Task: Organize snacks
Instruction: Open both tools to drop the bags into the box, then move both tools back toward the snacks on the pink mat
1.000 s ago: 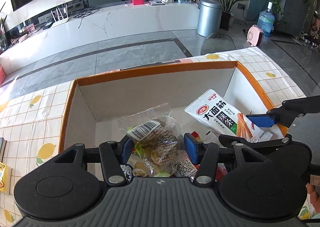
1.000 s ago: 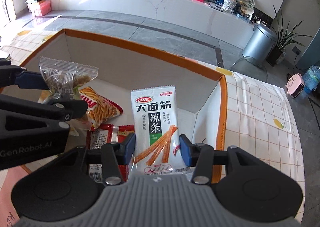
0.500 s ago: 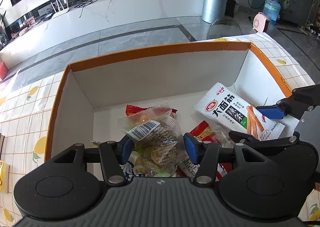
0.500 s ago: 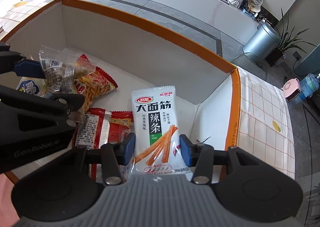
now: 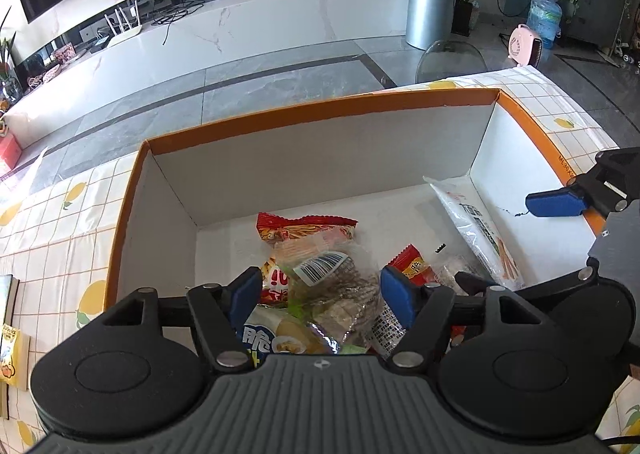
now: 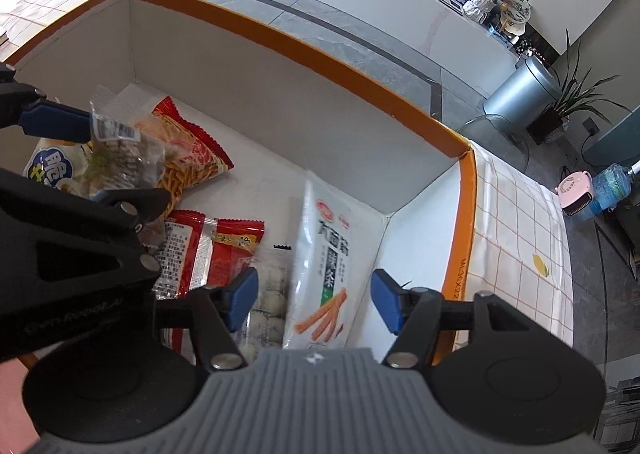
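A white cardboard box [image 5: 320,110] [image 6: 320,50] with an orange rim holds several snack packets. My left gripper [image 5: 320,292] hangs over the pile with its jaws opening. A clear barcode packet [image 5: 332,278] [image 6: 116,150] lies between the blue pads on the other packets, and the pads do not press it. My right gripper [image 6: 314,296] is opening too. The white spicy-strip packet [image 6: 328,250] [image 5: 480,230] has come free between its pads and leans on the box's right wall. A red stick-snack bag [image 5: 306,226] and a red flat packet [image 6: 208,250] lie beneath.
A blue-and-white packet [image 5: 260,338] and a clear pack of white balls [image 6: 268,294] also lie in the box. The lemon-print tablecloth [image 5: 60,234] surrounds it, with yellow packets [image 5: 8,354] at the left edge. A glass chair back [image 5: 450,62] stands past the table.
Both pairs of jaws have spread wider. The white packet has slipped from the right pads and tipped against the box's right wall. The clear packet has settled lower on the pile.
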`<state>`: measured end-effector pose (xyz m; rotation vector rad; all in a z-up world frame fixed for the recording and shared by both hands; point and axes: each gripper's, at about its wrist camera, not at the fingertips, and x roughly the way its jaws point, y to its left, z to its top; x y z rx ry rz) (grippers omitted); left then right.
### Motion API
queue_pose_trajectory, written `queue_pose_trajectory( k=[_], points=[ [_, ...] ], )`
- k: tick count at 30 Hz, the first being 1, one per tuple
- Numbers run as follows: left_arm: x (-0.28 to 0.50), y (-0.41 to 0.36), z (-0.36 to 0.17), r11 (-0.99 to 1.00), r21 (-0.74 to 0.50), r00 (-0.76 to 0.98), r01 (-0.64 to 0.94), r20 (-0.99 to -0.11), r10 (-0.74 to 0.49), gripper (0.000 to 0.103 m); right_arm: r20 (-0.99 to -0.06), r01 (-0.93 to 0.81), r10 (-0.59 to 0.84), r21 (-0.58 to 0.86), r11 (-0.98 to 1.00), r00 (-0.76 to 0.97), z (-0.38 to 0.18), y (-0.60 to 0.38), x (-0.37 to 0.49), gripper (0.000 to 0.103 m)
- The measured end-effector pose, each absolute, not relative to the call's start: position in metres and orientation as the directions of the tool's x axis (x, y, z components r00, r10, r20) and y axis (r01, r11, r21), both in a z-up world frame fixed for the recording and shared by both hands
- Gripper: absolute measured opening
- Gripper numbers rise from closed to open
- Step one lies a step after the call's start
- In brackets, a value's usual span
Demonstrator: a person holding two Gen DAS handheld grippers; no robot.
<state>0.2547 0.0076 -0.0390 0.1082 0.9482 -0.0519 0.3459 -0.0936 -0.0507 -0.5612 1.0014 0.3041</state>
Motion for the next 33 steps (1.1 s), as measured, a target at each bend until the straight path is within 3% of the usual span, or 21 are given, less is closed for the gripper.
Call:
queue_pose_trajectory(
  k=[8, 15, 18, 26, 33],
  points=[
    [0.238, 0.007, -0.018, 0.991, 0.113, 0.627, 0.074, -0.778, 0.042, 0.084, -0.813, -0.49, -0.01, -0.36, 0.794, 0.582, -0.024, -0.095, 0.328, 0.086],
    [0.209, 0.005, 0.01, 0.989, 0.147, 0.7, 0.032, -0.709, 0.083, 0.085, -0.783, -0.442, 0.05, -0.296, 0.847, 0.62, 0.008, -0.113, 0.302, 0.089],
    [0.192, 0.005, 0.023, 0.989, 0.145, 0.73, 0.027, -0.679, 0.08, 0.089, -0.751, -0.407, 0.086, -0.254, 0.877, 0.655, 0.023, -0.125, 0.284, 0.096],
    [0.143, 0.002, 0.046, 0.992, 0.123, 0.778, 0.032, -0.626, 0.053, 0.09, -0.689, -0.319, 0.171, -0.092, 0.943, 0.704, 0.047, -0.161, 0.225, 0.097],
    [0.098, -0.007, 0.049, 0.991, 0.117, 0.789, 0.061, -0.614, 0.024, 0.09, -0.633, -0.273, 0.181, -0.05, 0.961, 0.753, 0.043, -0.18, 0.165, 0.097]
  ],
)
